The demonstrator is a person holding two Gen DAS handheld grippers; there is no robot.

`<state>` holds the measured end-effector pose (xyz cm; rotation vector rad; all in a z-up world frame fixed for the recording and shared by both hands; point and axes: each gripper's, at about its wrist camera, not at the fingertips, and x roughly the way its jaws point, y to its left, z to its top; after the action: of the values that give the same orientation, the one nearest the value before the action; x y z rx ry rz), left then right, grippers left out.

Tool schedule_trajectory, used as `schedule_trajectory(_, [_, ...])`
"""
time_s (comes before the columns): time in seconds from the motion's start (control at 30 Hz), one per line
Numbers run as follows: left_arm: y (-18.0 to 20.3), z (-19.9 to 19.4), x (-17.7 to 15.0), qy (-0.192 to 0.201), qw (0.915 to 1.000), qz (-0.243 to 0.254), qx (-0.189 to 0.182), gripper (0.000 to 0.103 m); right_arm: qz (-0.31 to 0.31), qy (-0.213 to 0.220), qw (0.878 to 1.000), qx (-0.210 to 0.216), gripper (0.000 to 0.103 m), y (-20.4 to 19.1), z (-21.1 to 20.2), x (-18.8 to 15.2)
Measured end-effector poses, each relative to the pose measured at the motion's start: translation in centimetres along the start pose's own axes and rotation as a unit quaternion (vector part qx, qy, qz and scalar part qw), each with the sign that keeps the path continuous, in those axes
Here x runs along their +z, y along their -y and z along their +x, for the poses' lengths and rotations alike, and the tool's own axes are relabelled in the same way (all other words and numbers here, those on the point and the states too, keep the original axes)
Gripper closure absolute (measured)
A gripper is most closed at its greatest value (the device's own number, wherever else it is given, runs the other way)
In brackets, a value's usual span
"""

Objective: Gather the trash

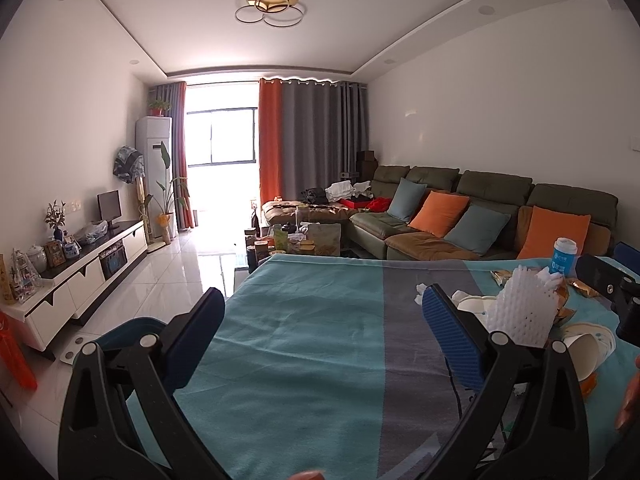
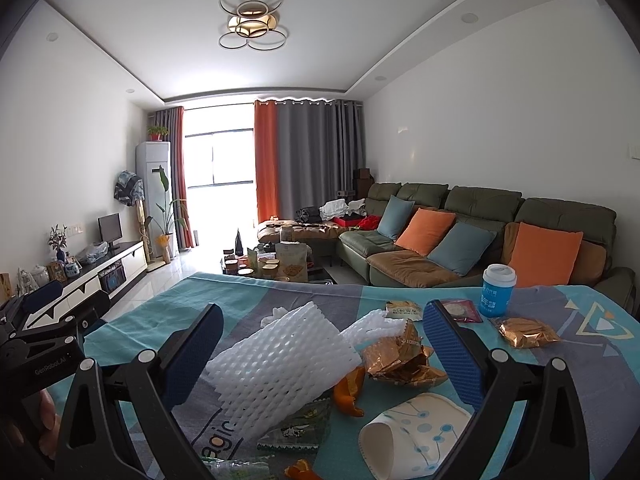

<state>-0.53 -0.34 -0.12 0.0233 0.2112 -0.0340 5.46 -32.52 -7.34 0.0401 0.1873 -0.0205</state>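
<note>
Over a table draped in a teal and grey blanket (image 2: pixel 560 364), your 2 grippers hover with nothing between their fingers. Your right gripper (image 2: pixel 320 340) has its jaws spread wide above the litter, straddling a white foam mesh fruit sleeve (image 2: pixel 280 364), a crumpled gold foil wrapper (image 2: pixel 404 364), a curl of orange peel (image 2: pixel 348 394) and a flattened white paper cup with blue dots (image 2: pixel 416 432), an opening that looks suited to taking the bulky sleeve first. Your left gripper (image 1: pixel 320 320) is equally wide, set over bare cloth just beside the same pile, apparently waiting its turn. A blue and white lidded cup (image 2: pixel 497 290) stands upright further back. No bin or bag is visible.
</note>
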Motion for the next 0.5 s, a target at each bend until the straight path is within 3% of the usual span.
schedule_trajectory(0.5, [0.10, 0.03, 0.03, 0.000, 1.0000, 0.001, -0.002, 0.006, 0.000, -0.001, 1.000, 0.000, 0.006, 0.08, 0.11, 0.08])
